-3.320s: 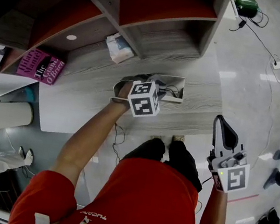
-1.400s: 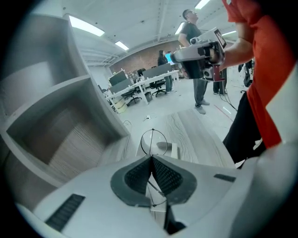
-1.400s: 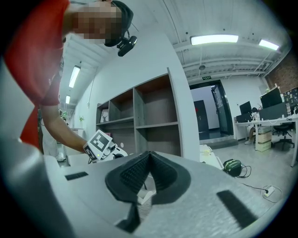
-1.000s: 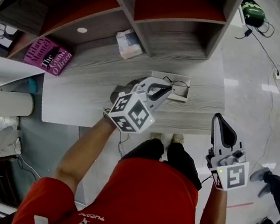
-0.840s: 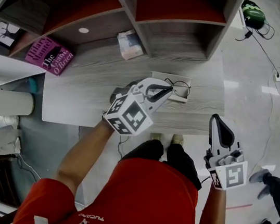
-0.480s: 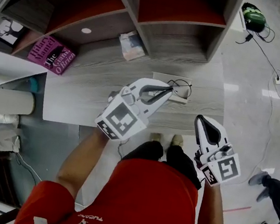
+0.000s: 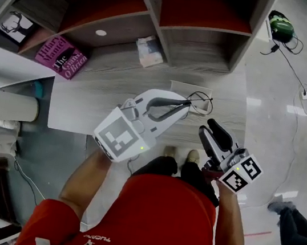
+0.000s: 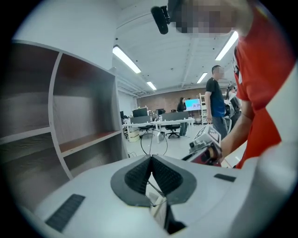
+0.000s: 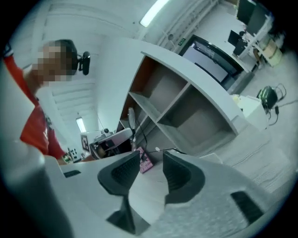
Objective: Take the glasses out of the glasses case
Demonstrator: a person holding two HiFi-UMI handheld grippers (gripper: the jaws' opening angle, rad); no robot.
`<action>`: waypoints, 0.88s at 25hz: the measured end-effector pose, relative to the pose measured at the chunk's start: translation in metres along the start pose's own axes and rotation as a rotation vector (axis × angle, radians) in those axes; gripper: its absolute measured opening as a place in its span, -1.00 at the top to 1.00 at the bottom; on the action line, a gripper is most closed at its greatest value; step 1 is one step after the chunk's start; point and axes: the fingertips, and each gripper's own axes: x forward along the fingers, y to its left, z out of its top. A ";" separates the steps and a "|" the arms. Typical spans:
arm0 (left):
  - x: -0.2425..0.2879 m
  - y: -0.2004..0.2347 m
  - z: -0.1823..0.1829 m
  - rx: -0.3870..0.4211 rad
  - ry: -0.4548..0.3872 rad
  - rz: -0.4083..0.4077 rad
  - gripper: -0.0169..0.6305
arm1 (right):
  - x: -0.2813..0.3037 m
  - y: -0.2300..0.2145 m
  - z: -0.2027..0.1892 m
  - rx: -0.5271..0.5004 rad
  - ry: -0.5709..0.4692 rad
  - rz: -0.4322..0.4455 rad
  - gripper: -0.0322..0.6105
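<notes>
Right gripper (image 9: pixel 151 155), fingers (image 9: pixel 179 174) just opened, nothing gripped, pink book (image 9: pixel 145 163) and shelves (image 9: pixel 195 111) beyond

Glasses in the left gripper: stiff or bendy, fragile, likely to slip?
Probably light and bendy: the glasses look like thin wire. Likely fragile: the left gripper pinches one thin part, so twisting could deform it. They may pivot in the grip, as the round lens sticks out past the jaws.

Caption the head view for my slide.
Left gripper holds wire glasses above the desk; right gripper, jaws just opening, has nothing between them.
</notes>
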 end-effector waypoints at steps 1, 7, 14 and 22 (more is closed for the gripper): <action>-0.002 -0.001 0.005 -0.008 -0.012 -0.004 0.91 | 0.002 -0.002 -0.002 0.056 -0.011 0.019 0.45; -0.008 -0.011 0.020 0.003 -0.058 -0.048 0.91 | 0.019 -0.005 -0.012 0.369 -0.081 0.166 0.38; -0.011 -0.023 0.025 -0.069 -0.081 -0.123 0.91 | 0.027 0.000 -0.003 0.518 -0.172 0.326 0.17; -0.009 -0.030 0.024 -0.083 -0.072 -0.178 0.91 | 0.028 0.014 0.014 0.479 -0.206 0.423 0.16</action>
